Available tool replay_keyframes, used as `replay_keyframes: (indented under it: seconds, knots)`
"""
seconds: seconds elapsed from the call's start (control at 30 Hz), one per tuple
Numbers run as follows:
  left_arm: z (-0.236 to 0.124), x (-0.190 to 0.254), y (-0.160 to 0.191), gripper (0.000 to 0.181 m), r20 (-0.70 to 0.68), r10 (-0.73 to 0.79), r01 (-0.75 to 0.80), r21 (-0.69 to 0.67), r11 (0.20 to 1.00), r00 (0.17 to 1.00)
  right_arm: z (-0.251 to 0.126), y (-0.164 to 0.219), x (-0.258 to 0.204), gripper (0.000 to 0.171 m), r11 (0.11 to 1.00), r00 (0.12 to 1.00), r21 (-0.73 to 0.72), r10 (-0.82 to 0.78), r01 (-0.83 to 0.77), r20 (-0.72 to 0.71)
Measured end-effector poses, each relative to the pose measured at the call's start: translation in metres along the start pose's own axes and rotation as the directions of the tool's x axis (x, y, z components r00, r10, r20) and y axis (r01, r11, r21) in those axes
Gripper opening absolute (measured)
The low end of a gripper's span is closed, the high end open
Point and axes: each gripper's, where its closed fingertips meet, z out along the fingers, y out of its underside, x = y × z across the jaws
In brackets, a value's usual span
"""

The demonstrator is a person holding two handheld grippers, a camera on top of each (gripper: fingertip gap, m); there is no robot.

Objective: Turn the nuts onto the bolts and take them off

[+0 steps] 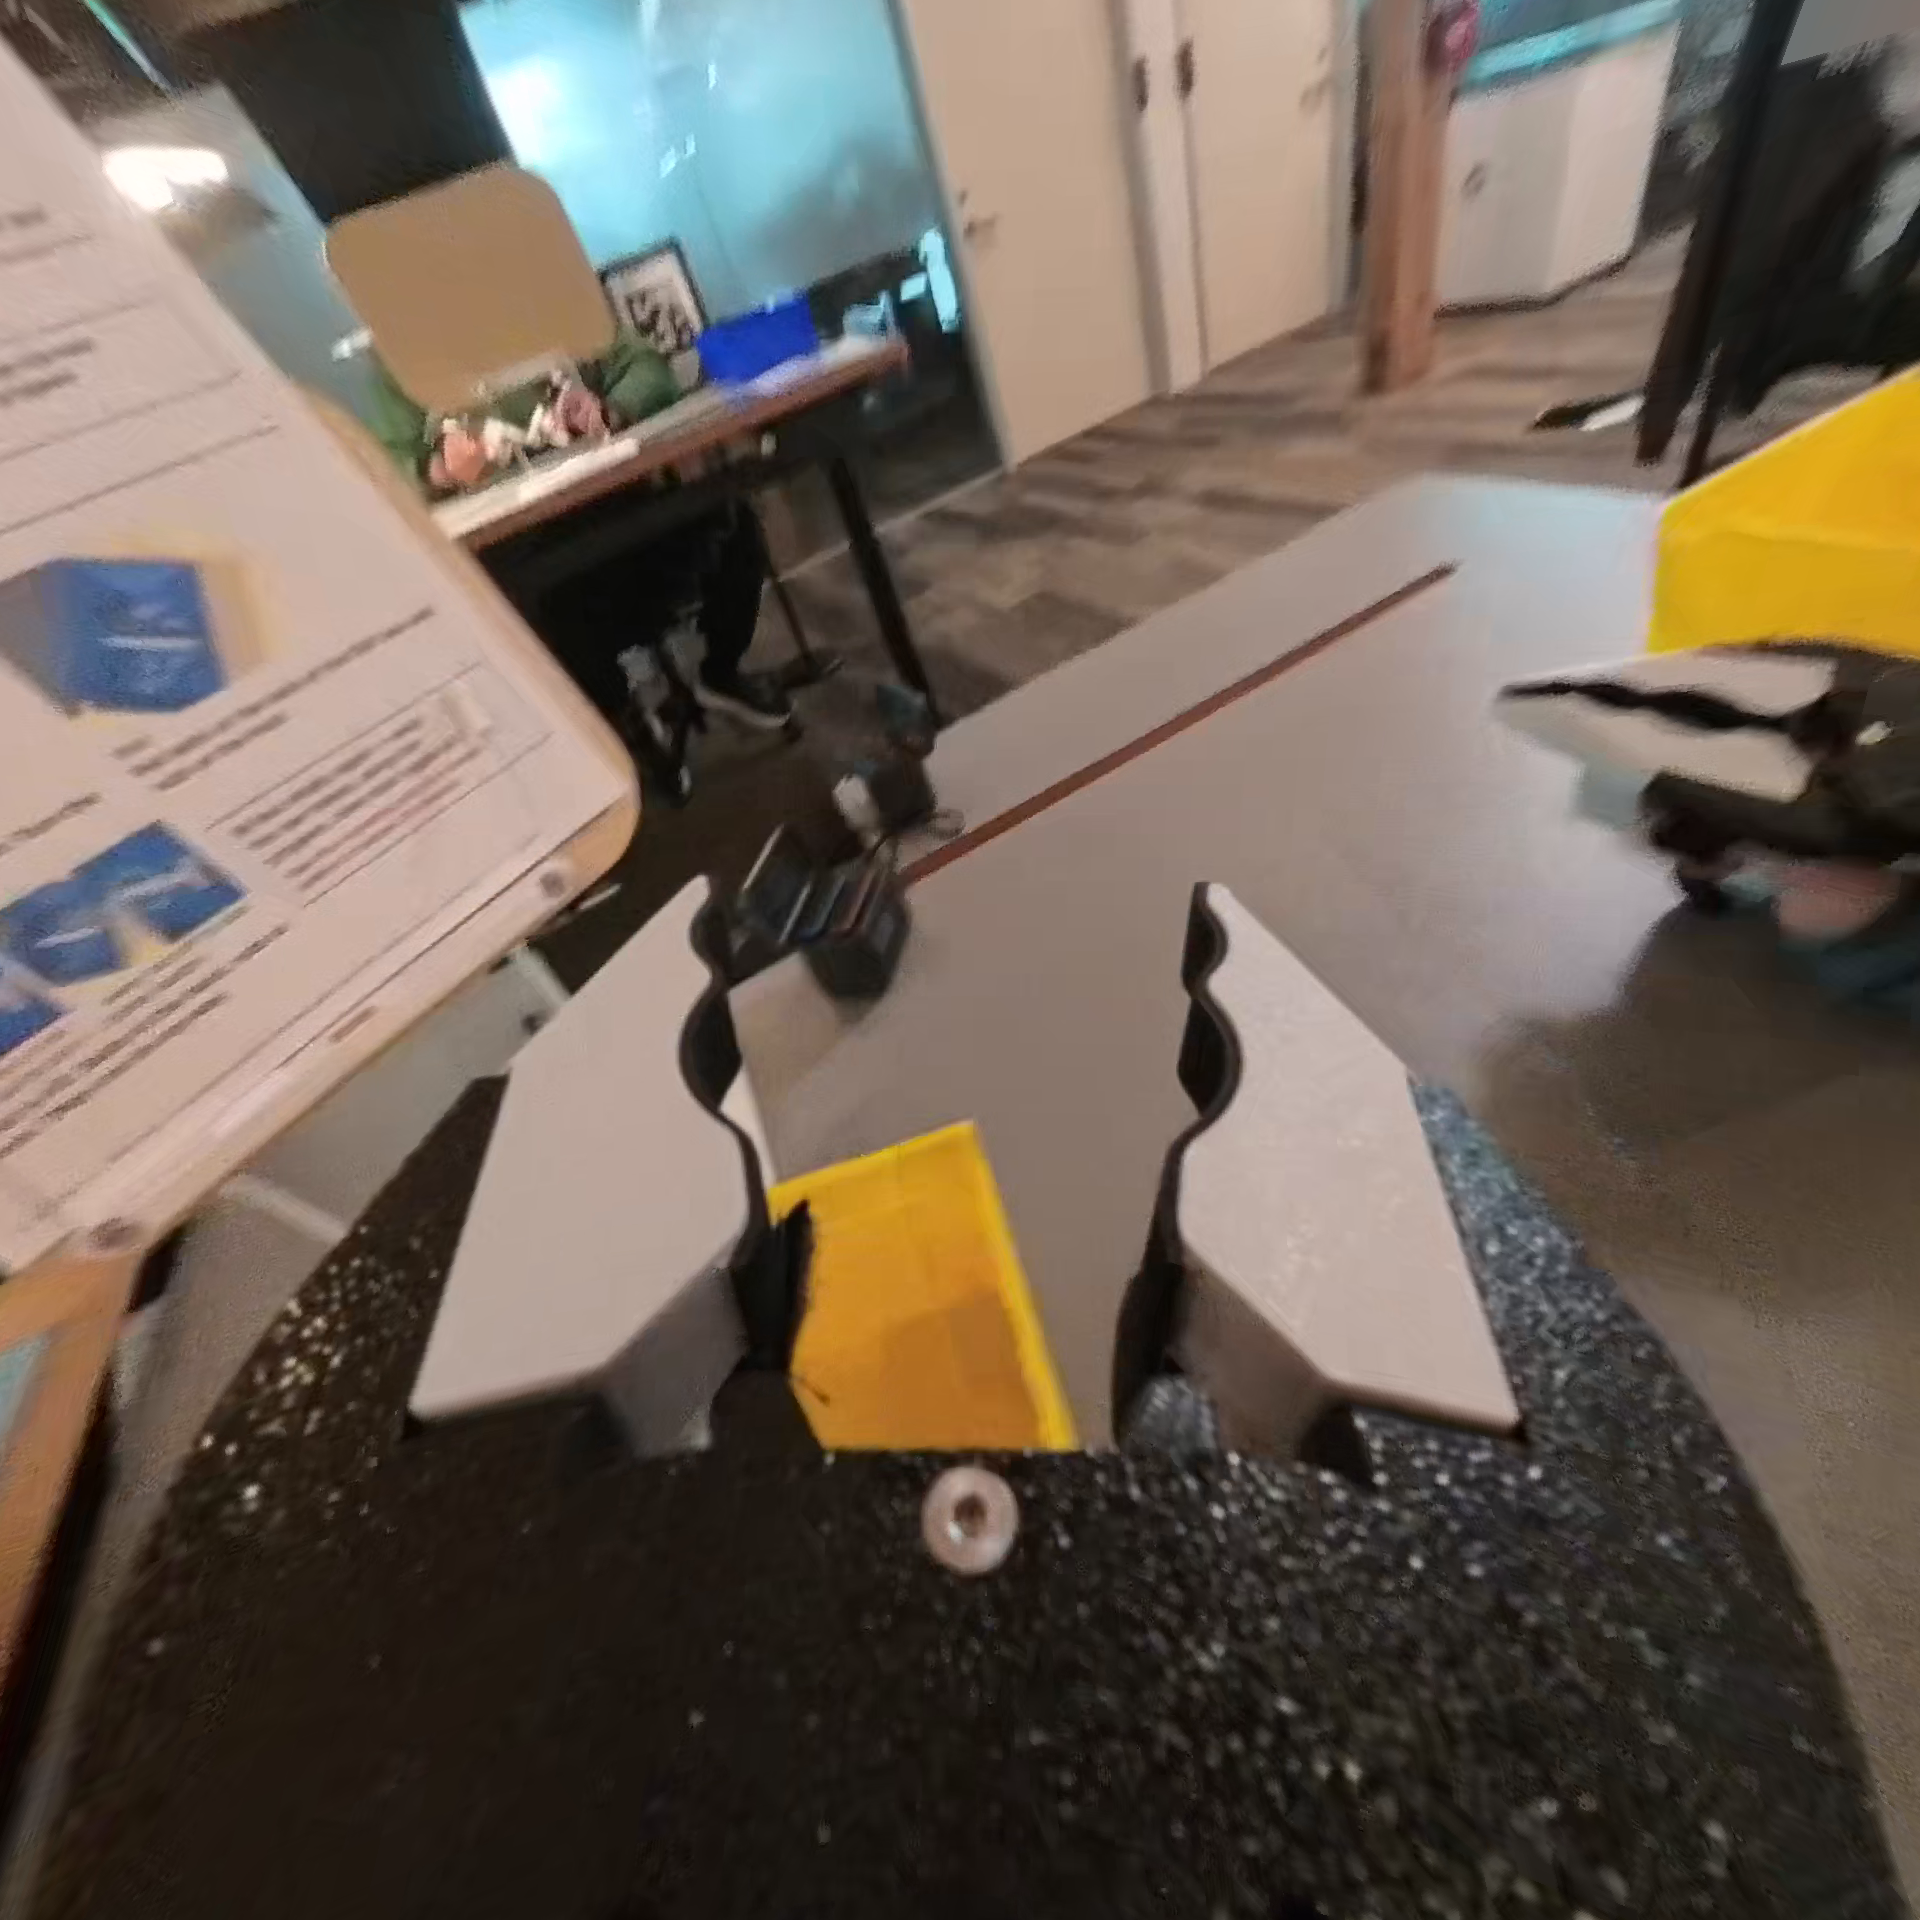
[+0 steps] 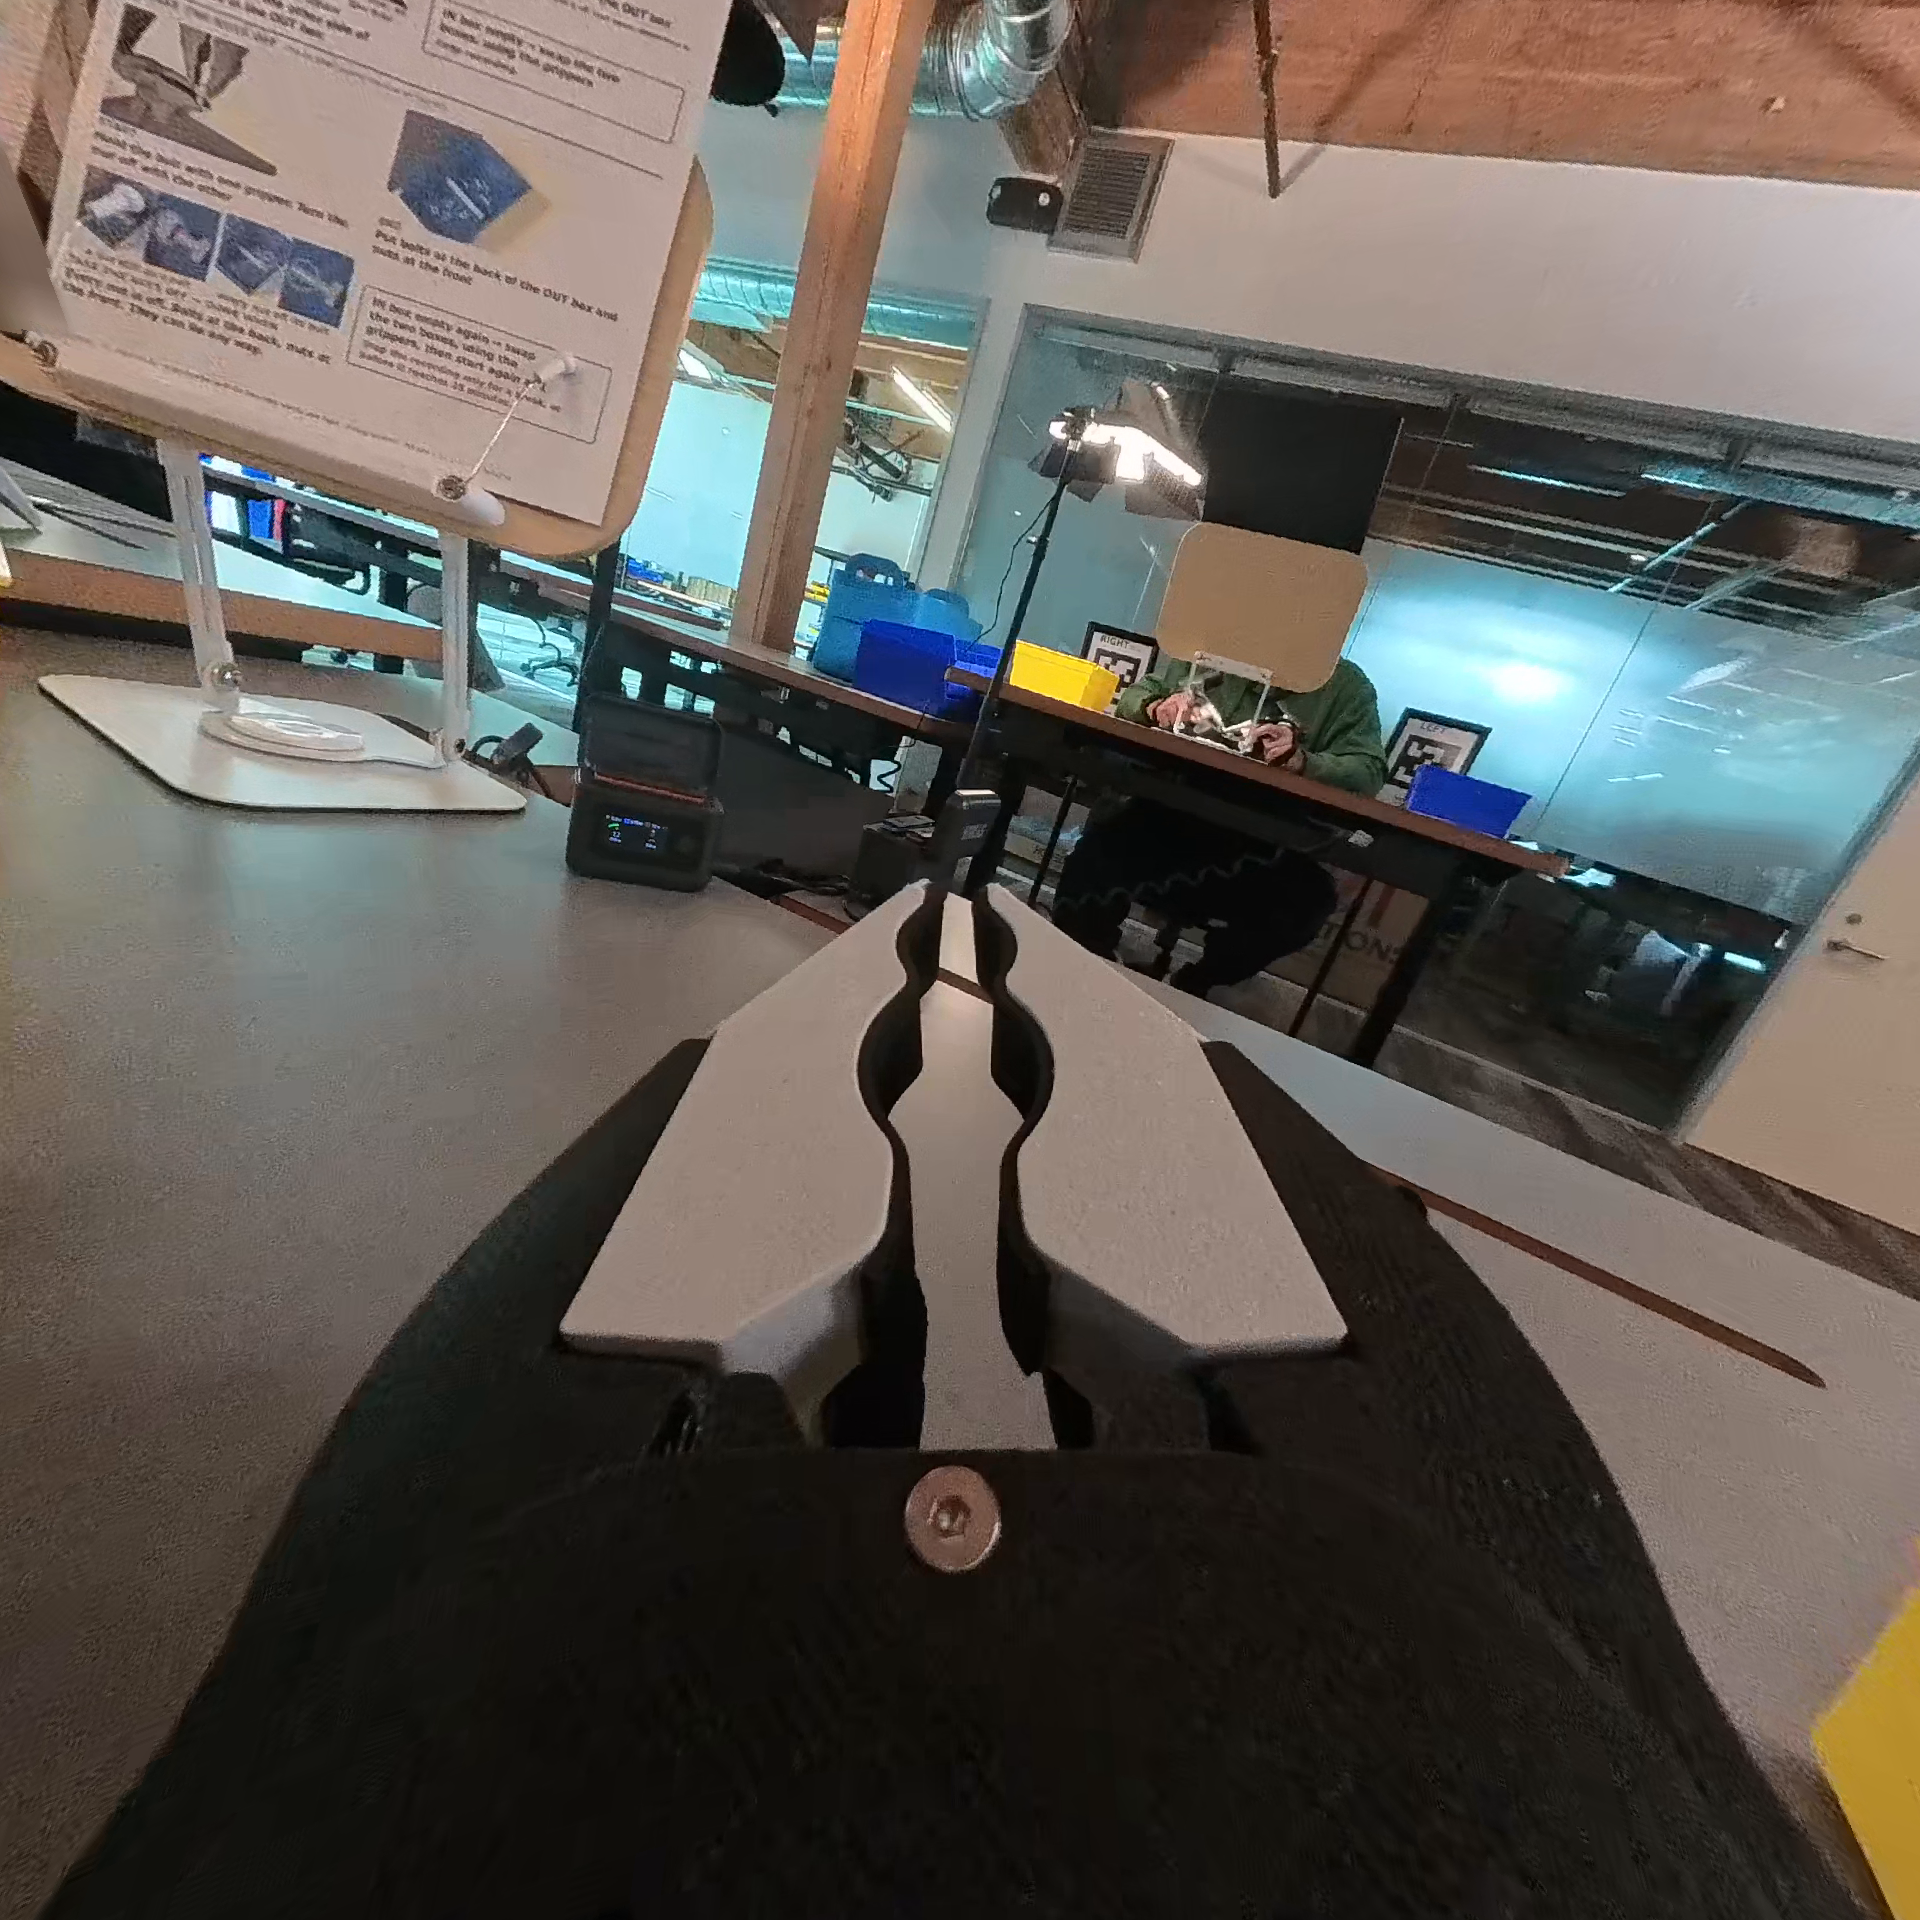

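Note:
No nut or bolt shows in either view. My left gripper (image 1: 956, 914) is open and empty, its grey fingers (image 1: 613, 1143) wide apart above the grey table (image 1: 1299, 831). A yellow bin (image 1: 914, 1299) lies below and between them, near the gripper's base. My right gripper (image 2: 956, 899) has its fingertips nearly touching and holds nothing, hovering low over the table (image 2: 312, 1039). It also shows blurred at the right of the left wrist view (image 1: 1683, 717), next to a second yellow bin (image 1: 1797, 540).
An instruction sheet on a white stand (image 2: 364, 260) is at the table's left (image 1: 208, 675). A small black device with a screen (image 2: 644, 821) sits at the far edge. A yellow corner (image 2: 1881, 1766) shows lower right. A person sits at a far table (image 2: 1247, 748).

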Motion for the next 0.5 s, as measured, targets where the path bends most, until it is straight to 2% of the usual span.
replay_keyframes:
  seconds: [0.07, 0.13, 0.17, 0.23, 0.33, 0.43, 0.5]
  knots:
    - [-0.006, -0.035, 0.038, 0.058, -0.084, 0.102, -0.118, -0.218, 0.969, 0.991, 0.001, 0.0, -0.001, 0.004, 1.0, 1.0, -0.003, -0.006, 0.006, 0.0]
    - [-0.008, -0.05, 0.092, 0.051, -0.294, 0.16, -0.274, -0.404, 0.873, 0.942, 0.001, 0.0, -0.002, 0.004, 1.0, 1.0, -0.004, -0.013, 0.013, 0.004]
    - [-0.012, -0.05, 0.12, 0.049, -0.431, 0.173, -0.373, -0.438, 0.818, 0.886, 0.001, 0.001, -0.002, 0.004, 1.0, 1.0, -0.004, -0.016, 0.016, 0.006]
    - [-0.011, -0.072, 0.169, 0.044, -0.537, 0.246, -0.538, -0.496, 0.682, 0.807, 0.001, 0.0, -0.003, 0.004, 1.0, 1.0, -0.003, -0.02, 0.02, 0.011]
    - [-0.004, -0.103, 0.216, 0.036, -0.657, 0.343, -0.728, -0.498, 0.472, 0.671, 0.002, 0.001, -0.005, 0.004, 1.0, 0.999, -0.005, -0.03, 0.03, 0.014]
    - [0.0, -0.114, 0.244, 0.034, -0.754, 0.373, -0.837, -0.442, 0.321, 0.541, 0.003, 0.001, -0.007, 0.004, 0.999, 0.999, -0.008, -0.047, 0.048, 0.02]
    - [0.001, -0.116, 0.261, 0.034, -0.801, 0.355, -0.874, -0.412, 0.258, 0.483, 0.003, 0.002, -0.008, 0.004, 0.998, 0.998, -0.011, -0.06, 0.06, 0.023]
